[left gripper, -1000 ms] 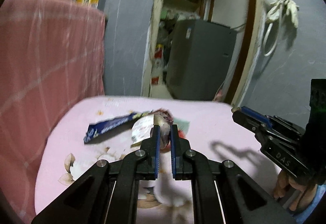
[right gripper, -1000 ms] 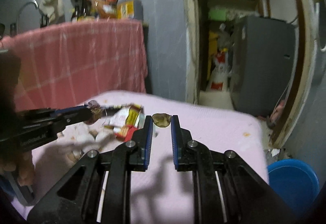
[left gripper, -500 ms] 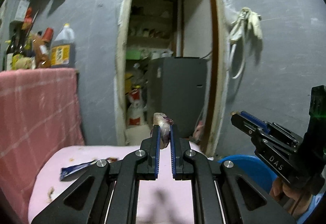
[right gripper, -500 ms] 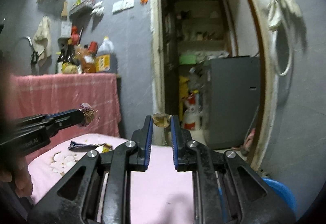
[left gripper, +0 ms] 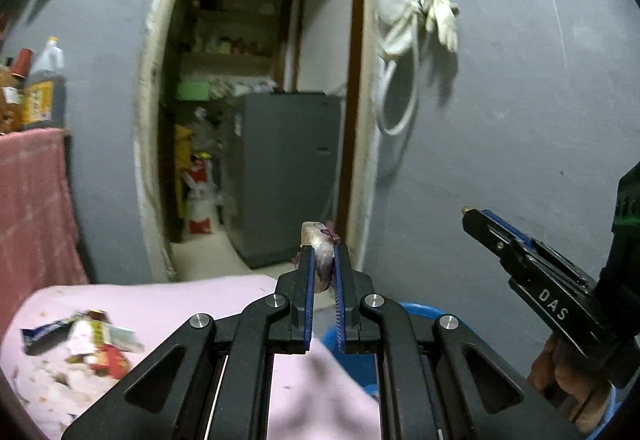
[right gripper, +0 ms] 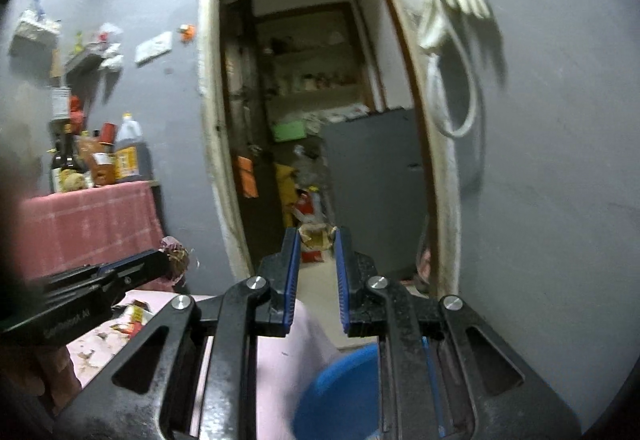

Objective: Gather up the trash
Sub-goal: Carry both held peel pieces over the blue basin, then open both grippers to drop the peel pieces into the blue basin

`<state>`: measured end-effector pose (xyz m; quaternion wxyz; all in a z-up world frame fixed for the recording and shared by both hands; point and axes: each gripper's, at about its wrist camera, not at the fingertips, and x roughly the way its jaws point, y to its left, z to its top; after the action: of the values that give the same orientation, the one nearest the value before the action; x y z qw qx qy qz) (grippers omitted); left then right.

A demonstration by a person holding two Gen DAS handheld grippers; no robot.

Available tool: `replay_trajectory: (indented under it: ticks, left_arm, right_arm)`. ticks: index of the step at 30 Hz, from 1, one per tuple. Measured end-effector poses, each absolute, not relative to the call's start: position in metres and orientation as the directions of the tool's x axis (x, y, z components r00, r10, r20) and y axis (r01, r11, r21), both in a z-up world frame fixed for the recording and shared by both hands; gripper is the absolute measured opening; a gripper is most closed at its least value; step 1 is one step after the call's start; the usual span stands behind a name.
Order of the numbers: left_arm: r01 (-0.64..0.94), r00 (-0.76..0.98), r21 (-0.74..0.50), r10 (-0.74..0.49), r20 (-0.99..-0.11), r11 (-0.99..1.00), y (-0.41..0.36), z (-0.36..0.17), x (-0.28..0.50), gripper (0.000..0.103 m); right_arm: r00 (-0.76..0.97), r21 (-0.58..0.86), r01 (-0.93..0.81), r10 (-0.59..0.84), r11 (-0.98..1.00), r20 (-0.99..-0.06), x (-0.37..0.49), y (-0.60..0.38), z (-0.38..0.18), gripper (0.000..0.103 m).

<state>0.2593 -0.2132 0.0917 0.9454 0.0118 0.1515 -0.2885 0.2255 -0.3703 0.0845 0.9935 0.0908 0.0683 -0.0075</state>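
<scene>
A crumpled purple-stained scrap is pinched between the closed fingers of the left gripper, held above the pink-clothed table. A tan scrap is clamped at the tips of the right gripper. Just beyond the table edge, below, the blue bin is seen. Both scraps should be carried squarely over its mouth before being released. Wrappers lie uncollected on the cloth, farther left.

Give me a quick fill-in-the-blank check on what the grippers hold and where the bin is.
The left gripper is shut on a pale, ___-tinged scrap.
The right gripper, holding a brown scrap, hovers over a ___ bin.
Wrappers lie on the ___ tablecloth.
Missing: purple; blue; pink.
</scene>
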Motion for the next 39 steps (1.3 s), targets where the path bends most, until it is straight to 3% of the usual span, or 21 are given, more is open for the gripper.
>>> replay_trajectory:
  ticks: [8, 20, 26, 39]
  left_arm:
    - [0.6, 0.679, -0.158, -0.604, -0.418, 0.784, -0.253, 0.07, 0.287, 0.007]
    - [0.568, 0.57, -0.29, -0.623, -0.536, 0.77, -0.265, 0.037, 0.32, 0.007]
    - [0.54, 0.522, -0.346, -0.628, -0.578, 0.767, -0.265, 0.022, 0.334, 0.007]
    - [0.532, 0.508, -0.348, -0.62, -0.599, 0.772, -0.264, 0.012, 0.341, 0.007]
  right_arm:
    - [0.965, 0.238, 0.11, -0.046, 0.965, -0.26, 0.24, -0.4, 0.06, 0.017]
    - [0.924, 0.28, 0.144, -0.027, 0.949, -0.382, 0.26, -0.414, 0.039, 0.018]
    - [0.904, 0.301, 0.162, -0.019, 0.94, -0.428, 0.268, -0.42, 0.03, 0.018]
    - [0.881, 0.322, 0.185, -0.011, 0.928, -0.473, 0.276, -0.427, 0.022, 0.021]
